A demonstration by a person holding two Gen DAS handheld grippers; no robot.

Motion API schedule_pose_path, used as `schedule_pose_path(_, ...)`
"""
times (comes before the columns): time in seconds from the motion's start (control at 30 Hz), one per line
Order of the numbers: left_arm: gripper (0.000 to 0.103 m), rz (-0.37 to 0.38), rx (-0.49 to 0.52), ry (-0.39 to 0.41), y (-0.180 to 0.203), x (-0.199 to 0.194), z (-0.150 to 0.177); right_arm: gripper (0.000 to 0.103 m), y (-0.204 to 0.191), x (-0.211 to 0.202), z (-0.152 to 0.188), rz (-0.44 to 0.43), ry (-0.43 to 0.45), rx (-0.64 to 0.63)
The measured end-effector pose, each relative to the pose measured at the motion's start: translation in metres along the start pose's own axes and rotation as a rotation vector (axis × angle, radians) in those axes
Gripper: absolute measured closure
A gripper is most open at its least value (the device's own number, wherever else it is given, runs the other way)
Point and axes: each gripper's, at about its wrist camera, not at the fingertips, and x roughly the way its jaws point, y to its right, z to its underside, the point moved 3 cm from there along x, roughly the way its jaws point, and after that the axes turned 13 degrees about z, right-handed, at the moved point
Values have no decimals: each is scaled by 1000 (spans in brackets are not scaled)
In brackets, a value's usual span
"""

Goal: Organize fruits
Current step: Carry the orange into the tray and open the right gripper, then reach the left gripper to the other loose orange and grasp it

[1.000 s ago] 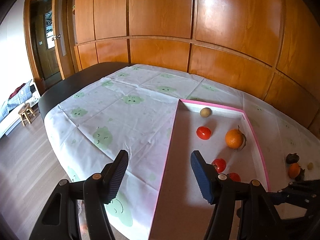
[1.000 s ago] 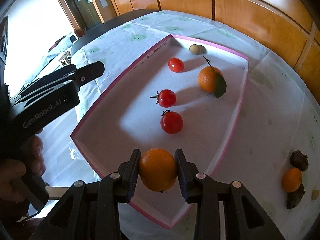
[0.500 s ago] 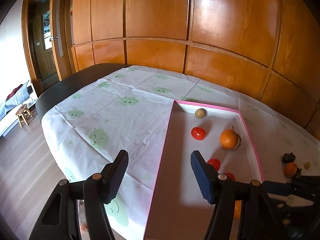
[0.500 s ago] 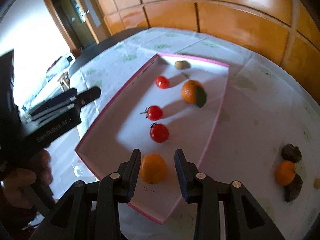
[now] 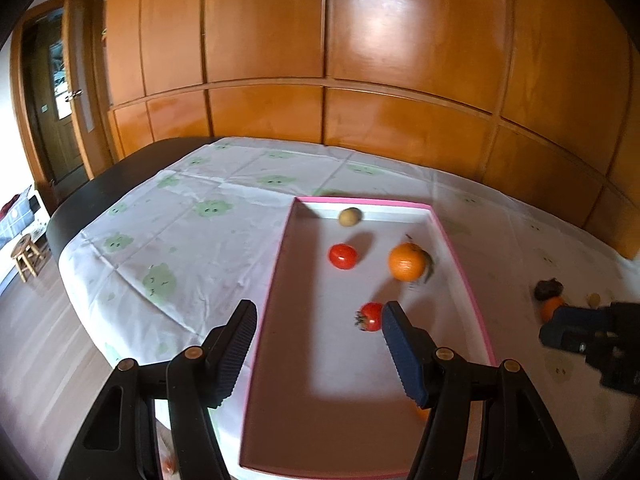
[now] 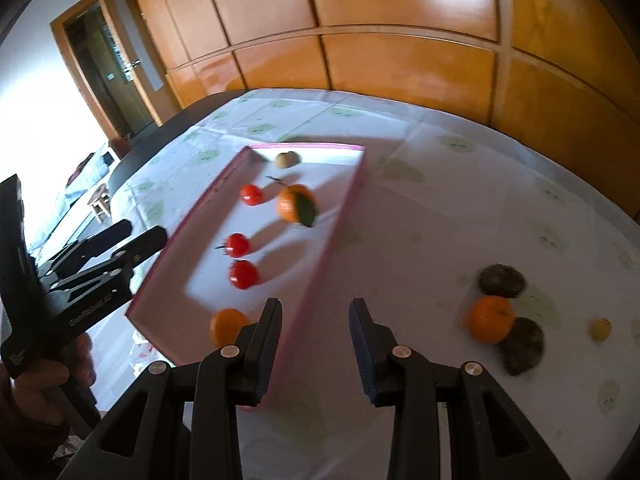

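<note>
A wood-panelled room is seen behind the cloth-covered surface (image 6: 460, 208). Six fruits are gathered in the pink tray (image 6: 344, 208); the loose orange (image 6: 491, 319) lies near the surface's right edge. Both the right gripper (image 6: 314, 344) and the left gripper (image 5: 316, 350) are held spread and empty, likely readied for it.

Wood-panelled wall (image 5: 400, 60), patterned tablecloth (image 5: 192, 240), small wooden stool (image 5: 25, 254), doorway (image 6: 108, 68)

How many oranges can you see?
3. One with a leaf sits far in the tray, one at its near end, one on the tablecloth among dark fruits.
</note>
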Motion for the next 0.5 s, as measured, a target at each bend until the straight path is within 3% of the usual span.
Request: schedule_pose_path(0.5, 38, 48, 90, -18, 35, 0, 0, 68, 91, -14, 13, 141, 6, 91)
